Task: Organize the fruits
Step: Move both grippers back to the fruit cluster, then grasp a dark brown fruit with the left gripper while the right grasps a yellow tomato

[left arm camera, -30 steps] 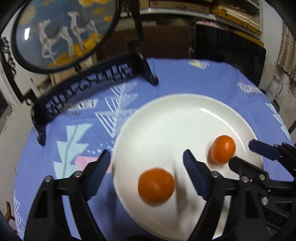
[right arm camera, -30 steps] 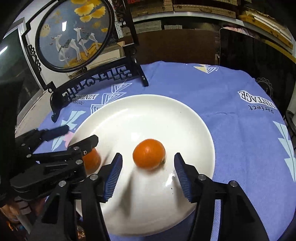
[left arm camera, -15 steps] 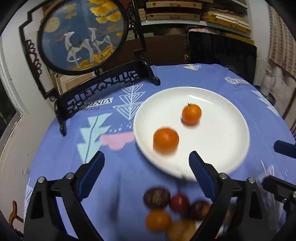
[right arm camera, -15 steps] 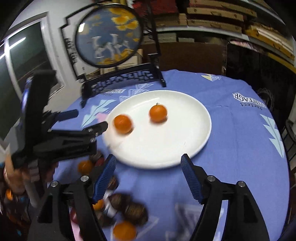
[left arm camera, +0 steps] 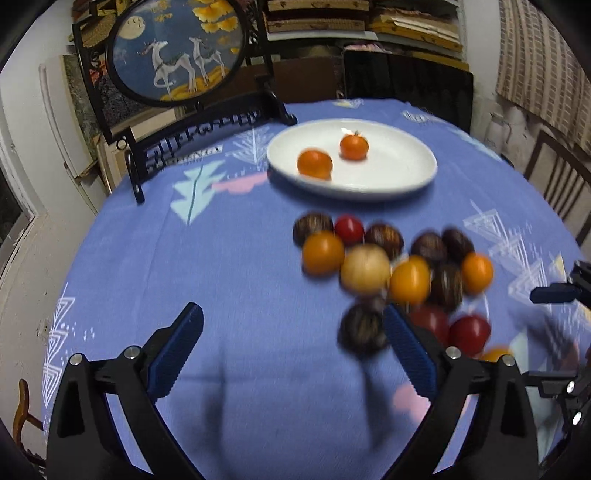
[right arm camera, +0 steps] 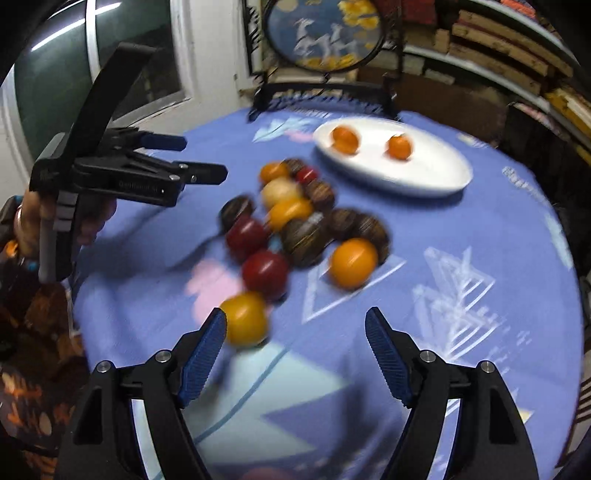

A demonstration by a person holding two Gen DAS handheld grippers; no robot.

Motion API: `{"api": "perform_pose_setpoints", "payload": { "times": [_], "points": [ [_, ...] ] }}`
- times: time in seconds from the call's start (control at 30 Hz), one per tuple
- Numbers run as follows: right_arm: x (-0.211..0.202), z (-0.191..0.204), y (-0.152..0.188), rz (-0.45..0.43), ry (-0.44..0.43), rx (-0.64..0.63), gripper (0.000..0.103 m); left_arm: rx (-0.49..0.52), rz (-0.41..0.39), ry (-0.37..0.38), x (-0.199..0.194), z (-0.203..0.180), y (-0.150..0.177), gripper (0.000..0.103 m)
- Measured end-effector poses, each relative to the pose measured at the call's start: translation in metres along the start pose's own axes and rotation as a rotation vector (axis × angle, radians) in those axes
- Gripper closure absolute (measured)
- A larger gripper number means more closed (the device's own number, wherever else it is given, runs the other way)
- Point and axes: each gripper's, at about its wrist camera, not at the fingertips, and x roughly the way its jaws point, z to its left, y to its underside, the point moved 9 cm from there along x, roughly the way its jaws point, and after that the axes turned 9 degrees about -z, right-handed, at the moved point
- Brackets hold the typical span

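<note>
A white plate [left arm camera: 402,173] [right arm camera: 436,177] holds two oranges [left arm camera: 314,163] [left arm camera: 354,146] on the blue tablecloth. Nearer lies a heap of fruit [left arm camera: 391,266] [right arm camera: 303,225]: orange, red, dark brown and one pale round fruit. My left gripper [left arm camera: 291,343] is open and empty above the cloth, left of the heap; a dark fruit [left arm camera: 364,330] sits by its right finger. My right gripper [right arm camera: 295,343] is open and empty just short of the heap; an orange fruit [right arm camera: 245,319] touches its left fingertip. The left gripper also shows in the right wrist view [right arm camera: 192,158].
A round painted screen on a black carved stand [left arm camera: 177,51] [right arm camera: 325,33] stands at the table's far edge behind the plate. Shelves with stacked books fill the back wall. A chair back [left arm camera: 557,181] is at the right.
Both grippers have pulled back from the plate toward the table's near side, leaving the two oranges on it. The heap of fruit has come into view.
</note>
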Motion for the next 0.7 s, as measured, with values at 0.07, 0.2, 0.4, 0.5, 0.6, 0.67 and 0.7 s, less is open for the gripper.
{"api": "perform_pose_setpoints", "payload": {
  "times": [0.07,0.2,0.4,0.5,0.6,0.67,0.7],
  "points": [
    [0.004,0.007,0.004,0.017,-0.023,0.004,0.025,0.032,0.008,0.005,-0.002,0.0,0.01,0.008],
    [0.016,0.015,0.009,0.055,-0.049,0.026,0.026,0.104,0.018,0.022,-0.002,-0.005,0.024,0.008],
    [0.026,0.024,0.015,0.092,-0.065,0.013,0.035,0.17,0.026,0.088,0.018,-0.03,0.024,0.008],
    [0.025,0.023,0.015,0.092,-0.051,-0.005,0.042,0.157,0.044,0.1,0.034,-0.033,0.019,0.008],
    [0.026,0.02,0.014,0.087,-0.054,0.011,0.05,0.1,0.069,0.142,0.045,-0.032,0.013,0.008],
    [0.026,0.02,0.012,0.078,-0.071,0.019,0.06,0.063,0.086,0.185,0.049,-0.034,0.013,0.014],
    [0.026,0.021,0.012,0.076,-0.081,0.022,0.064,0.046,0.096,0.221,0.049,-0.036,0.014,0.032]
  ]
}}
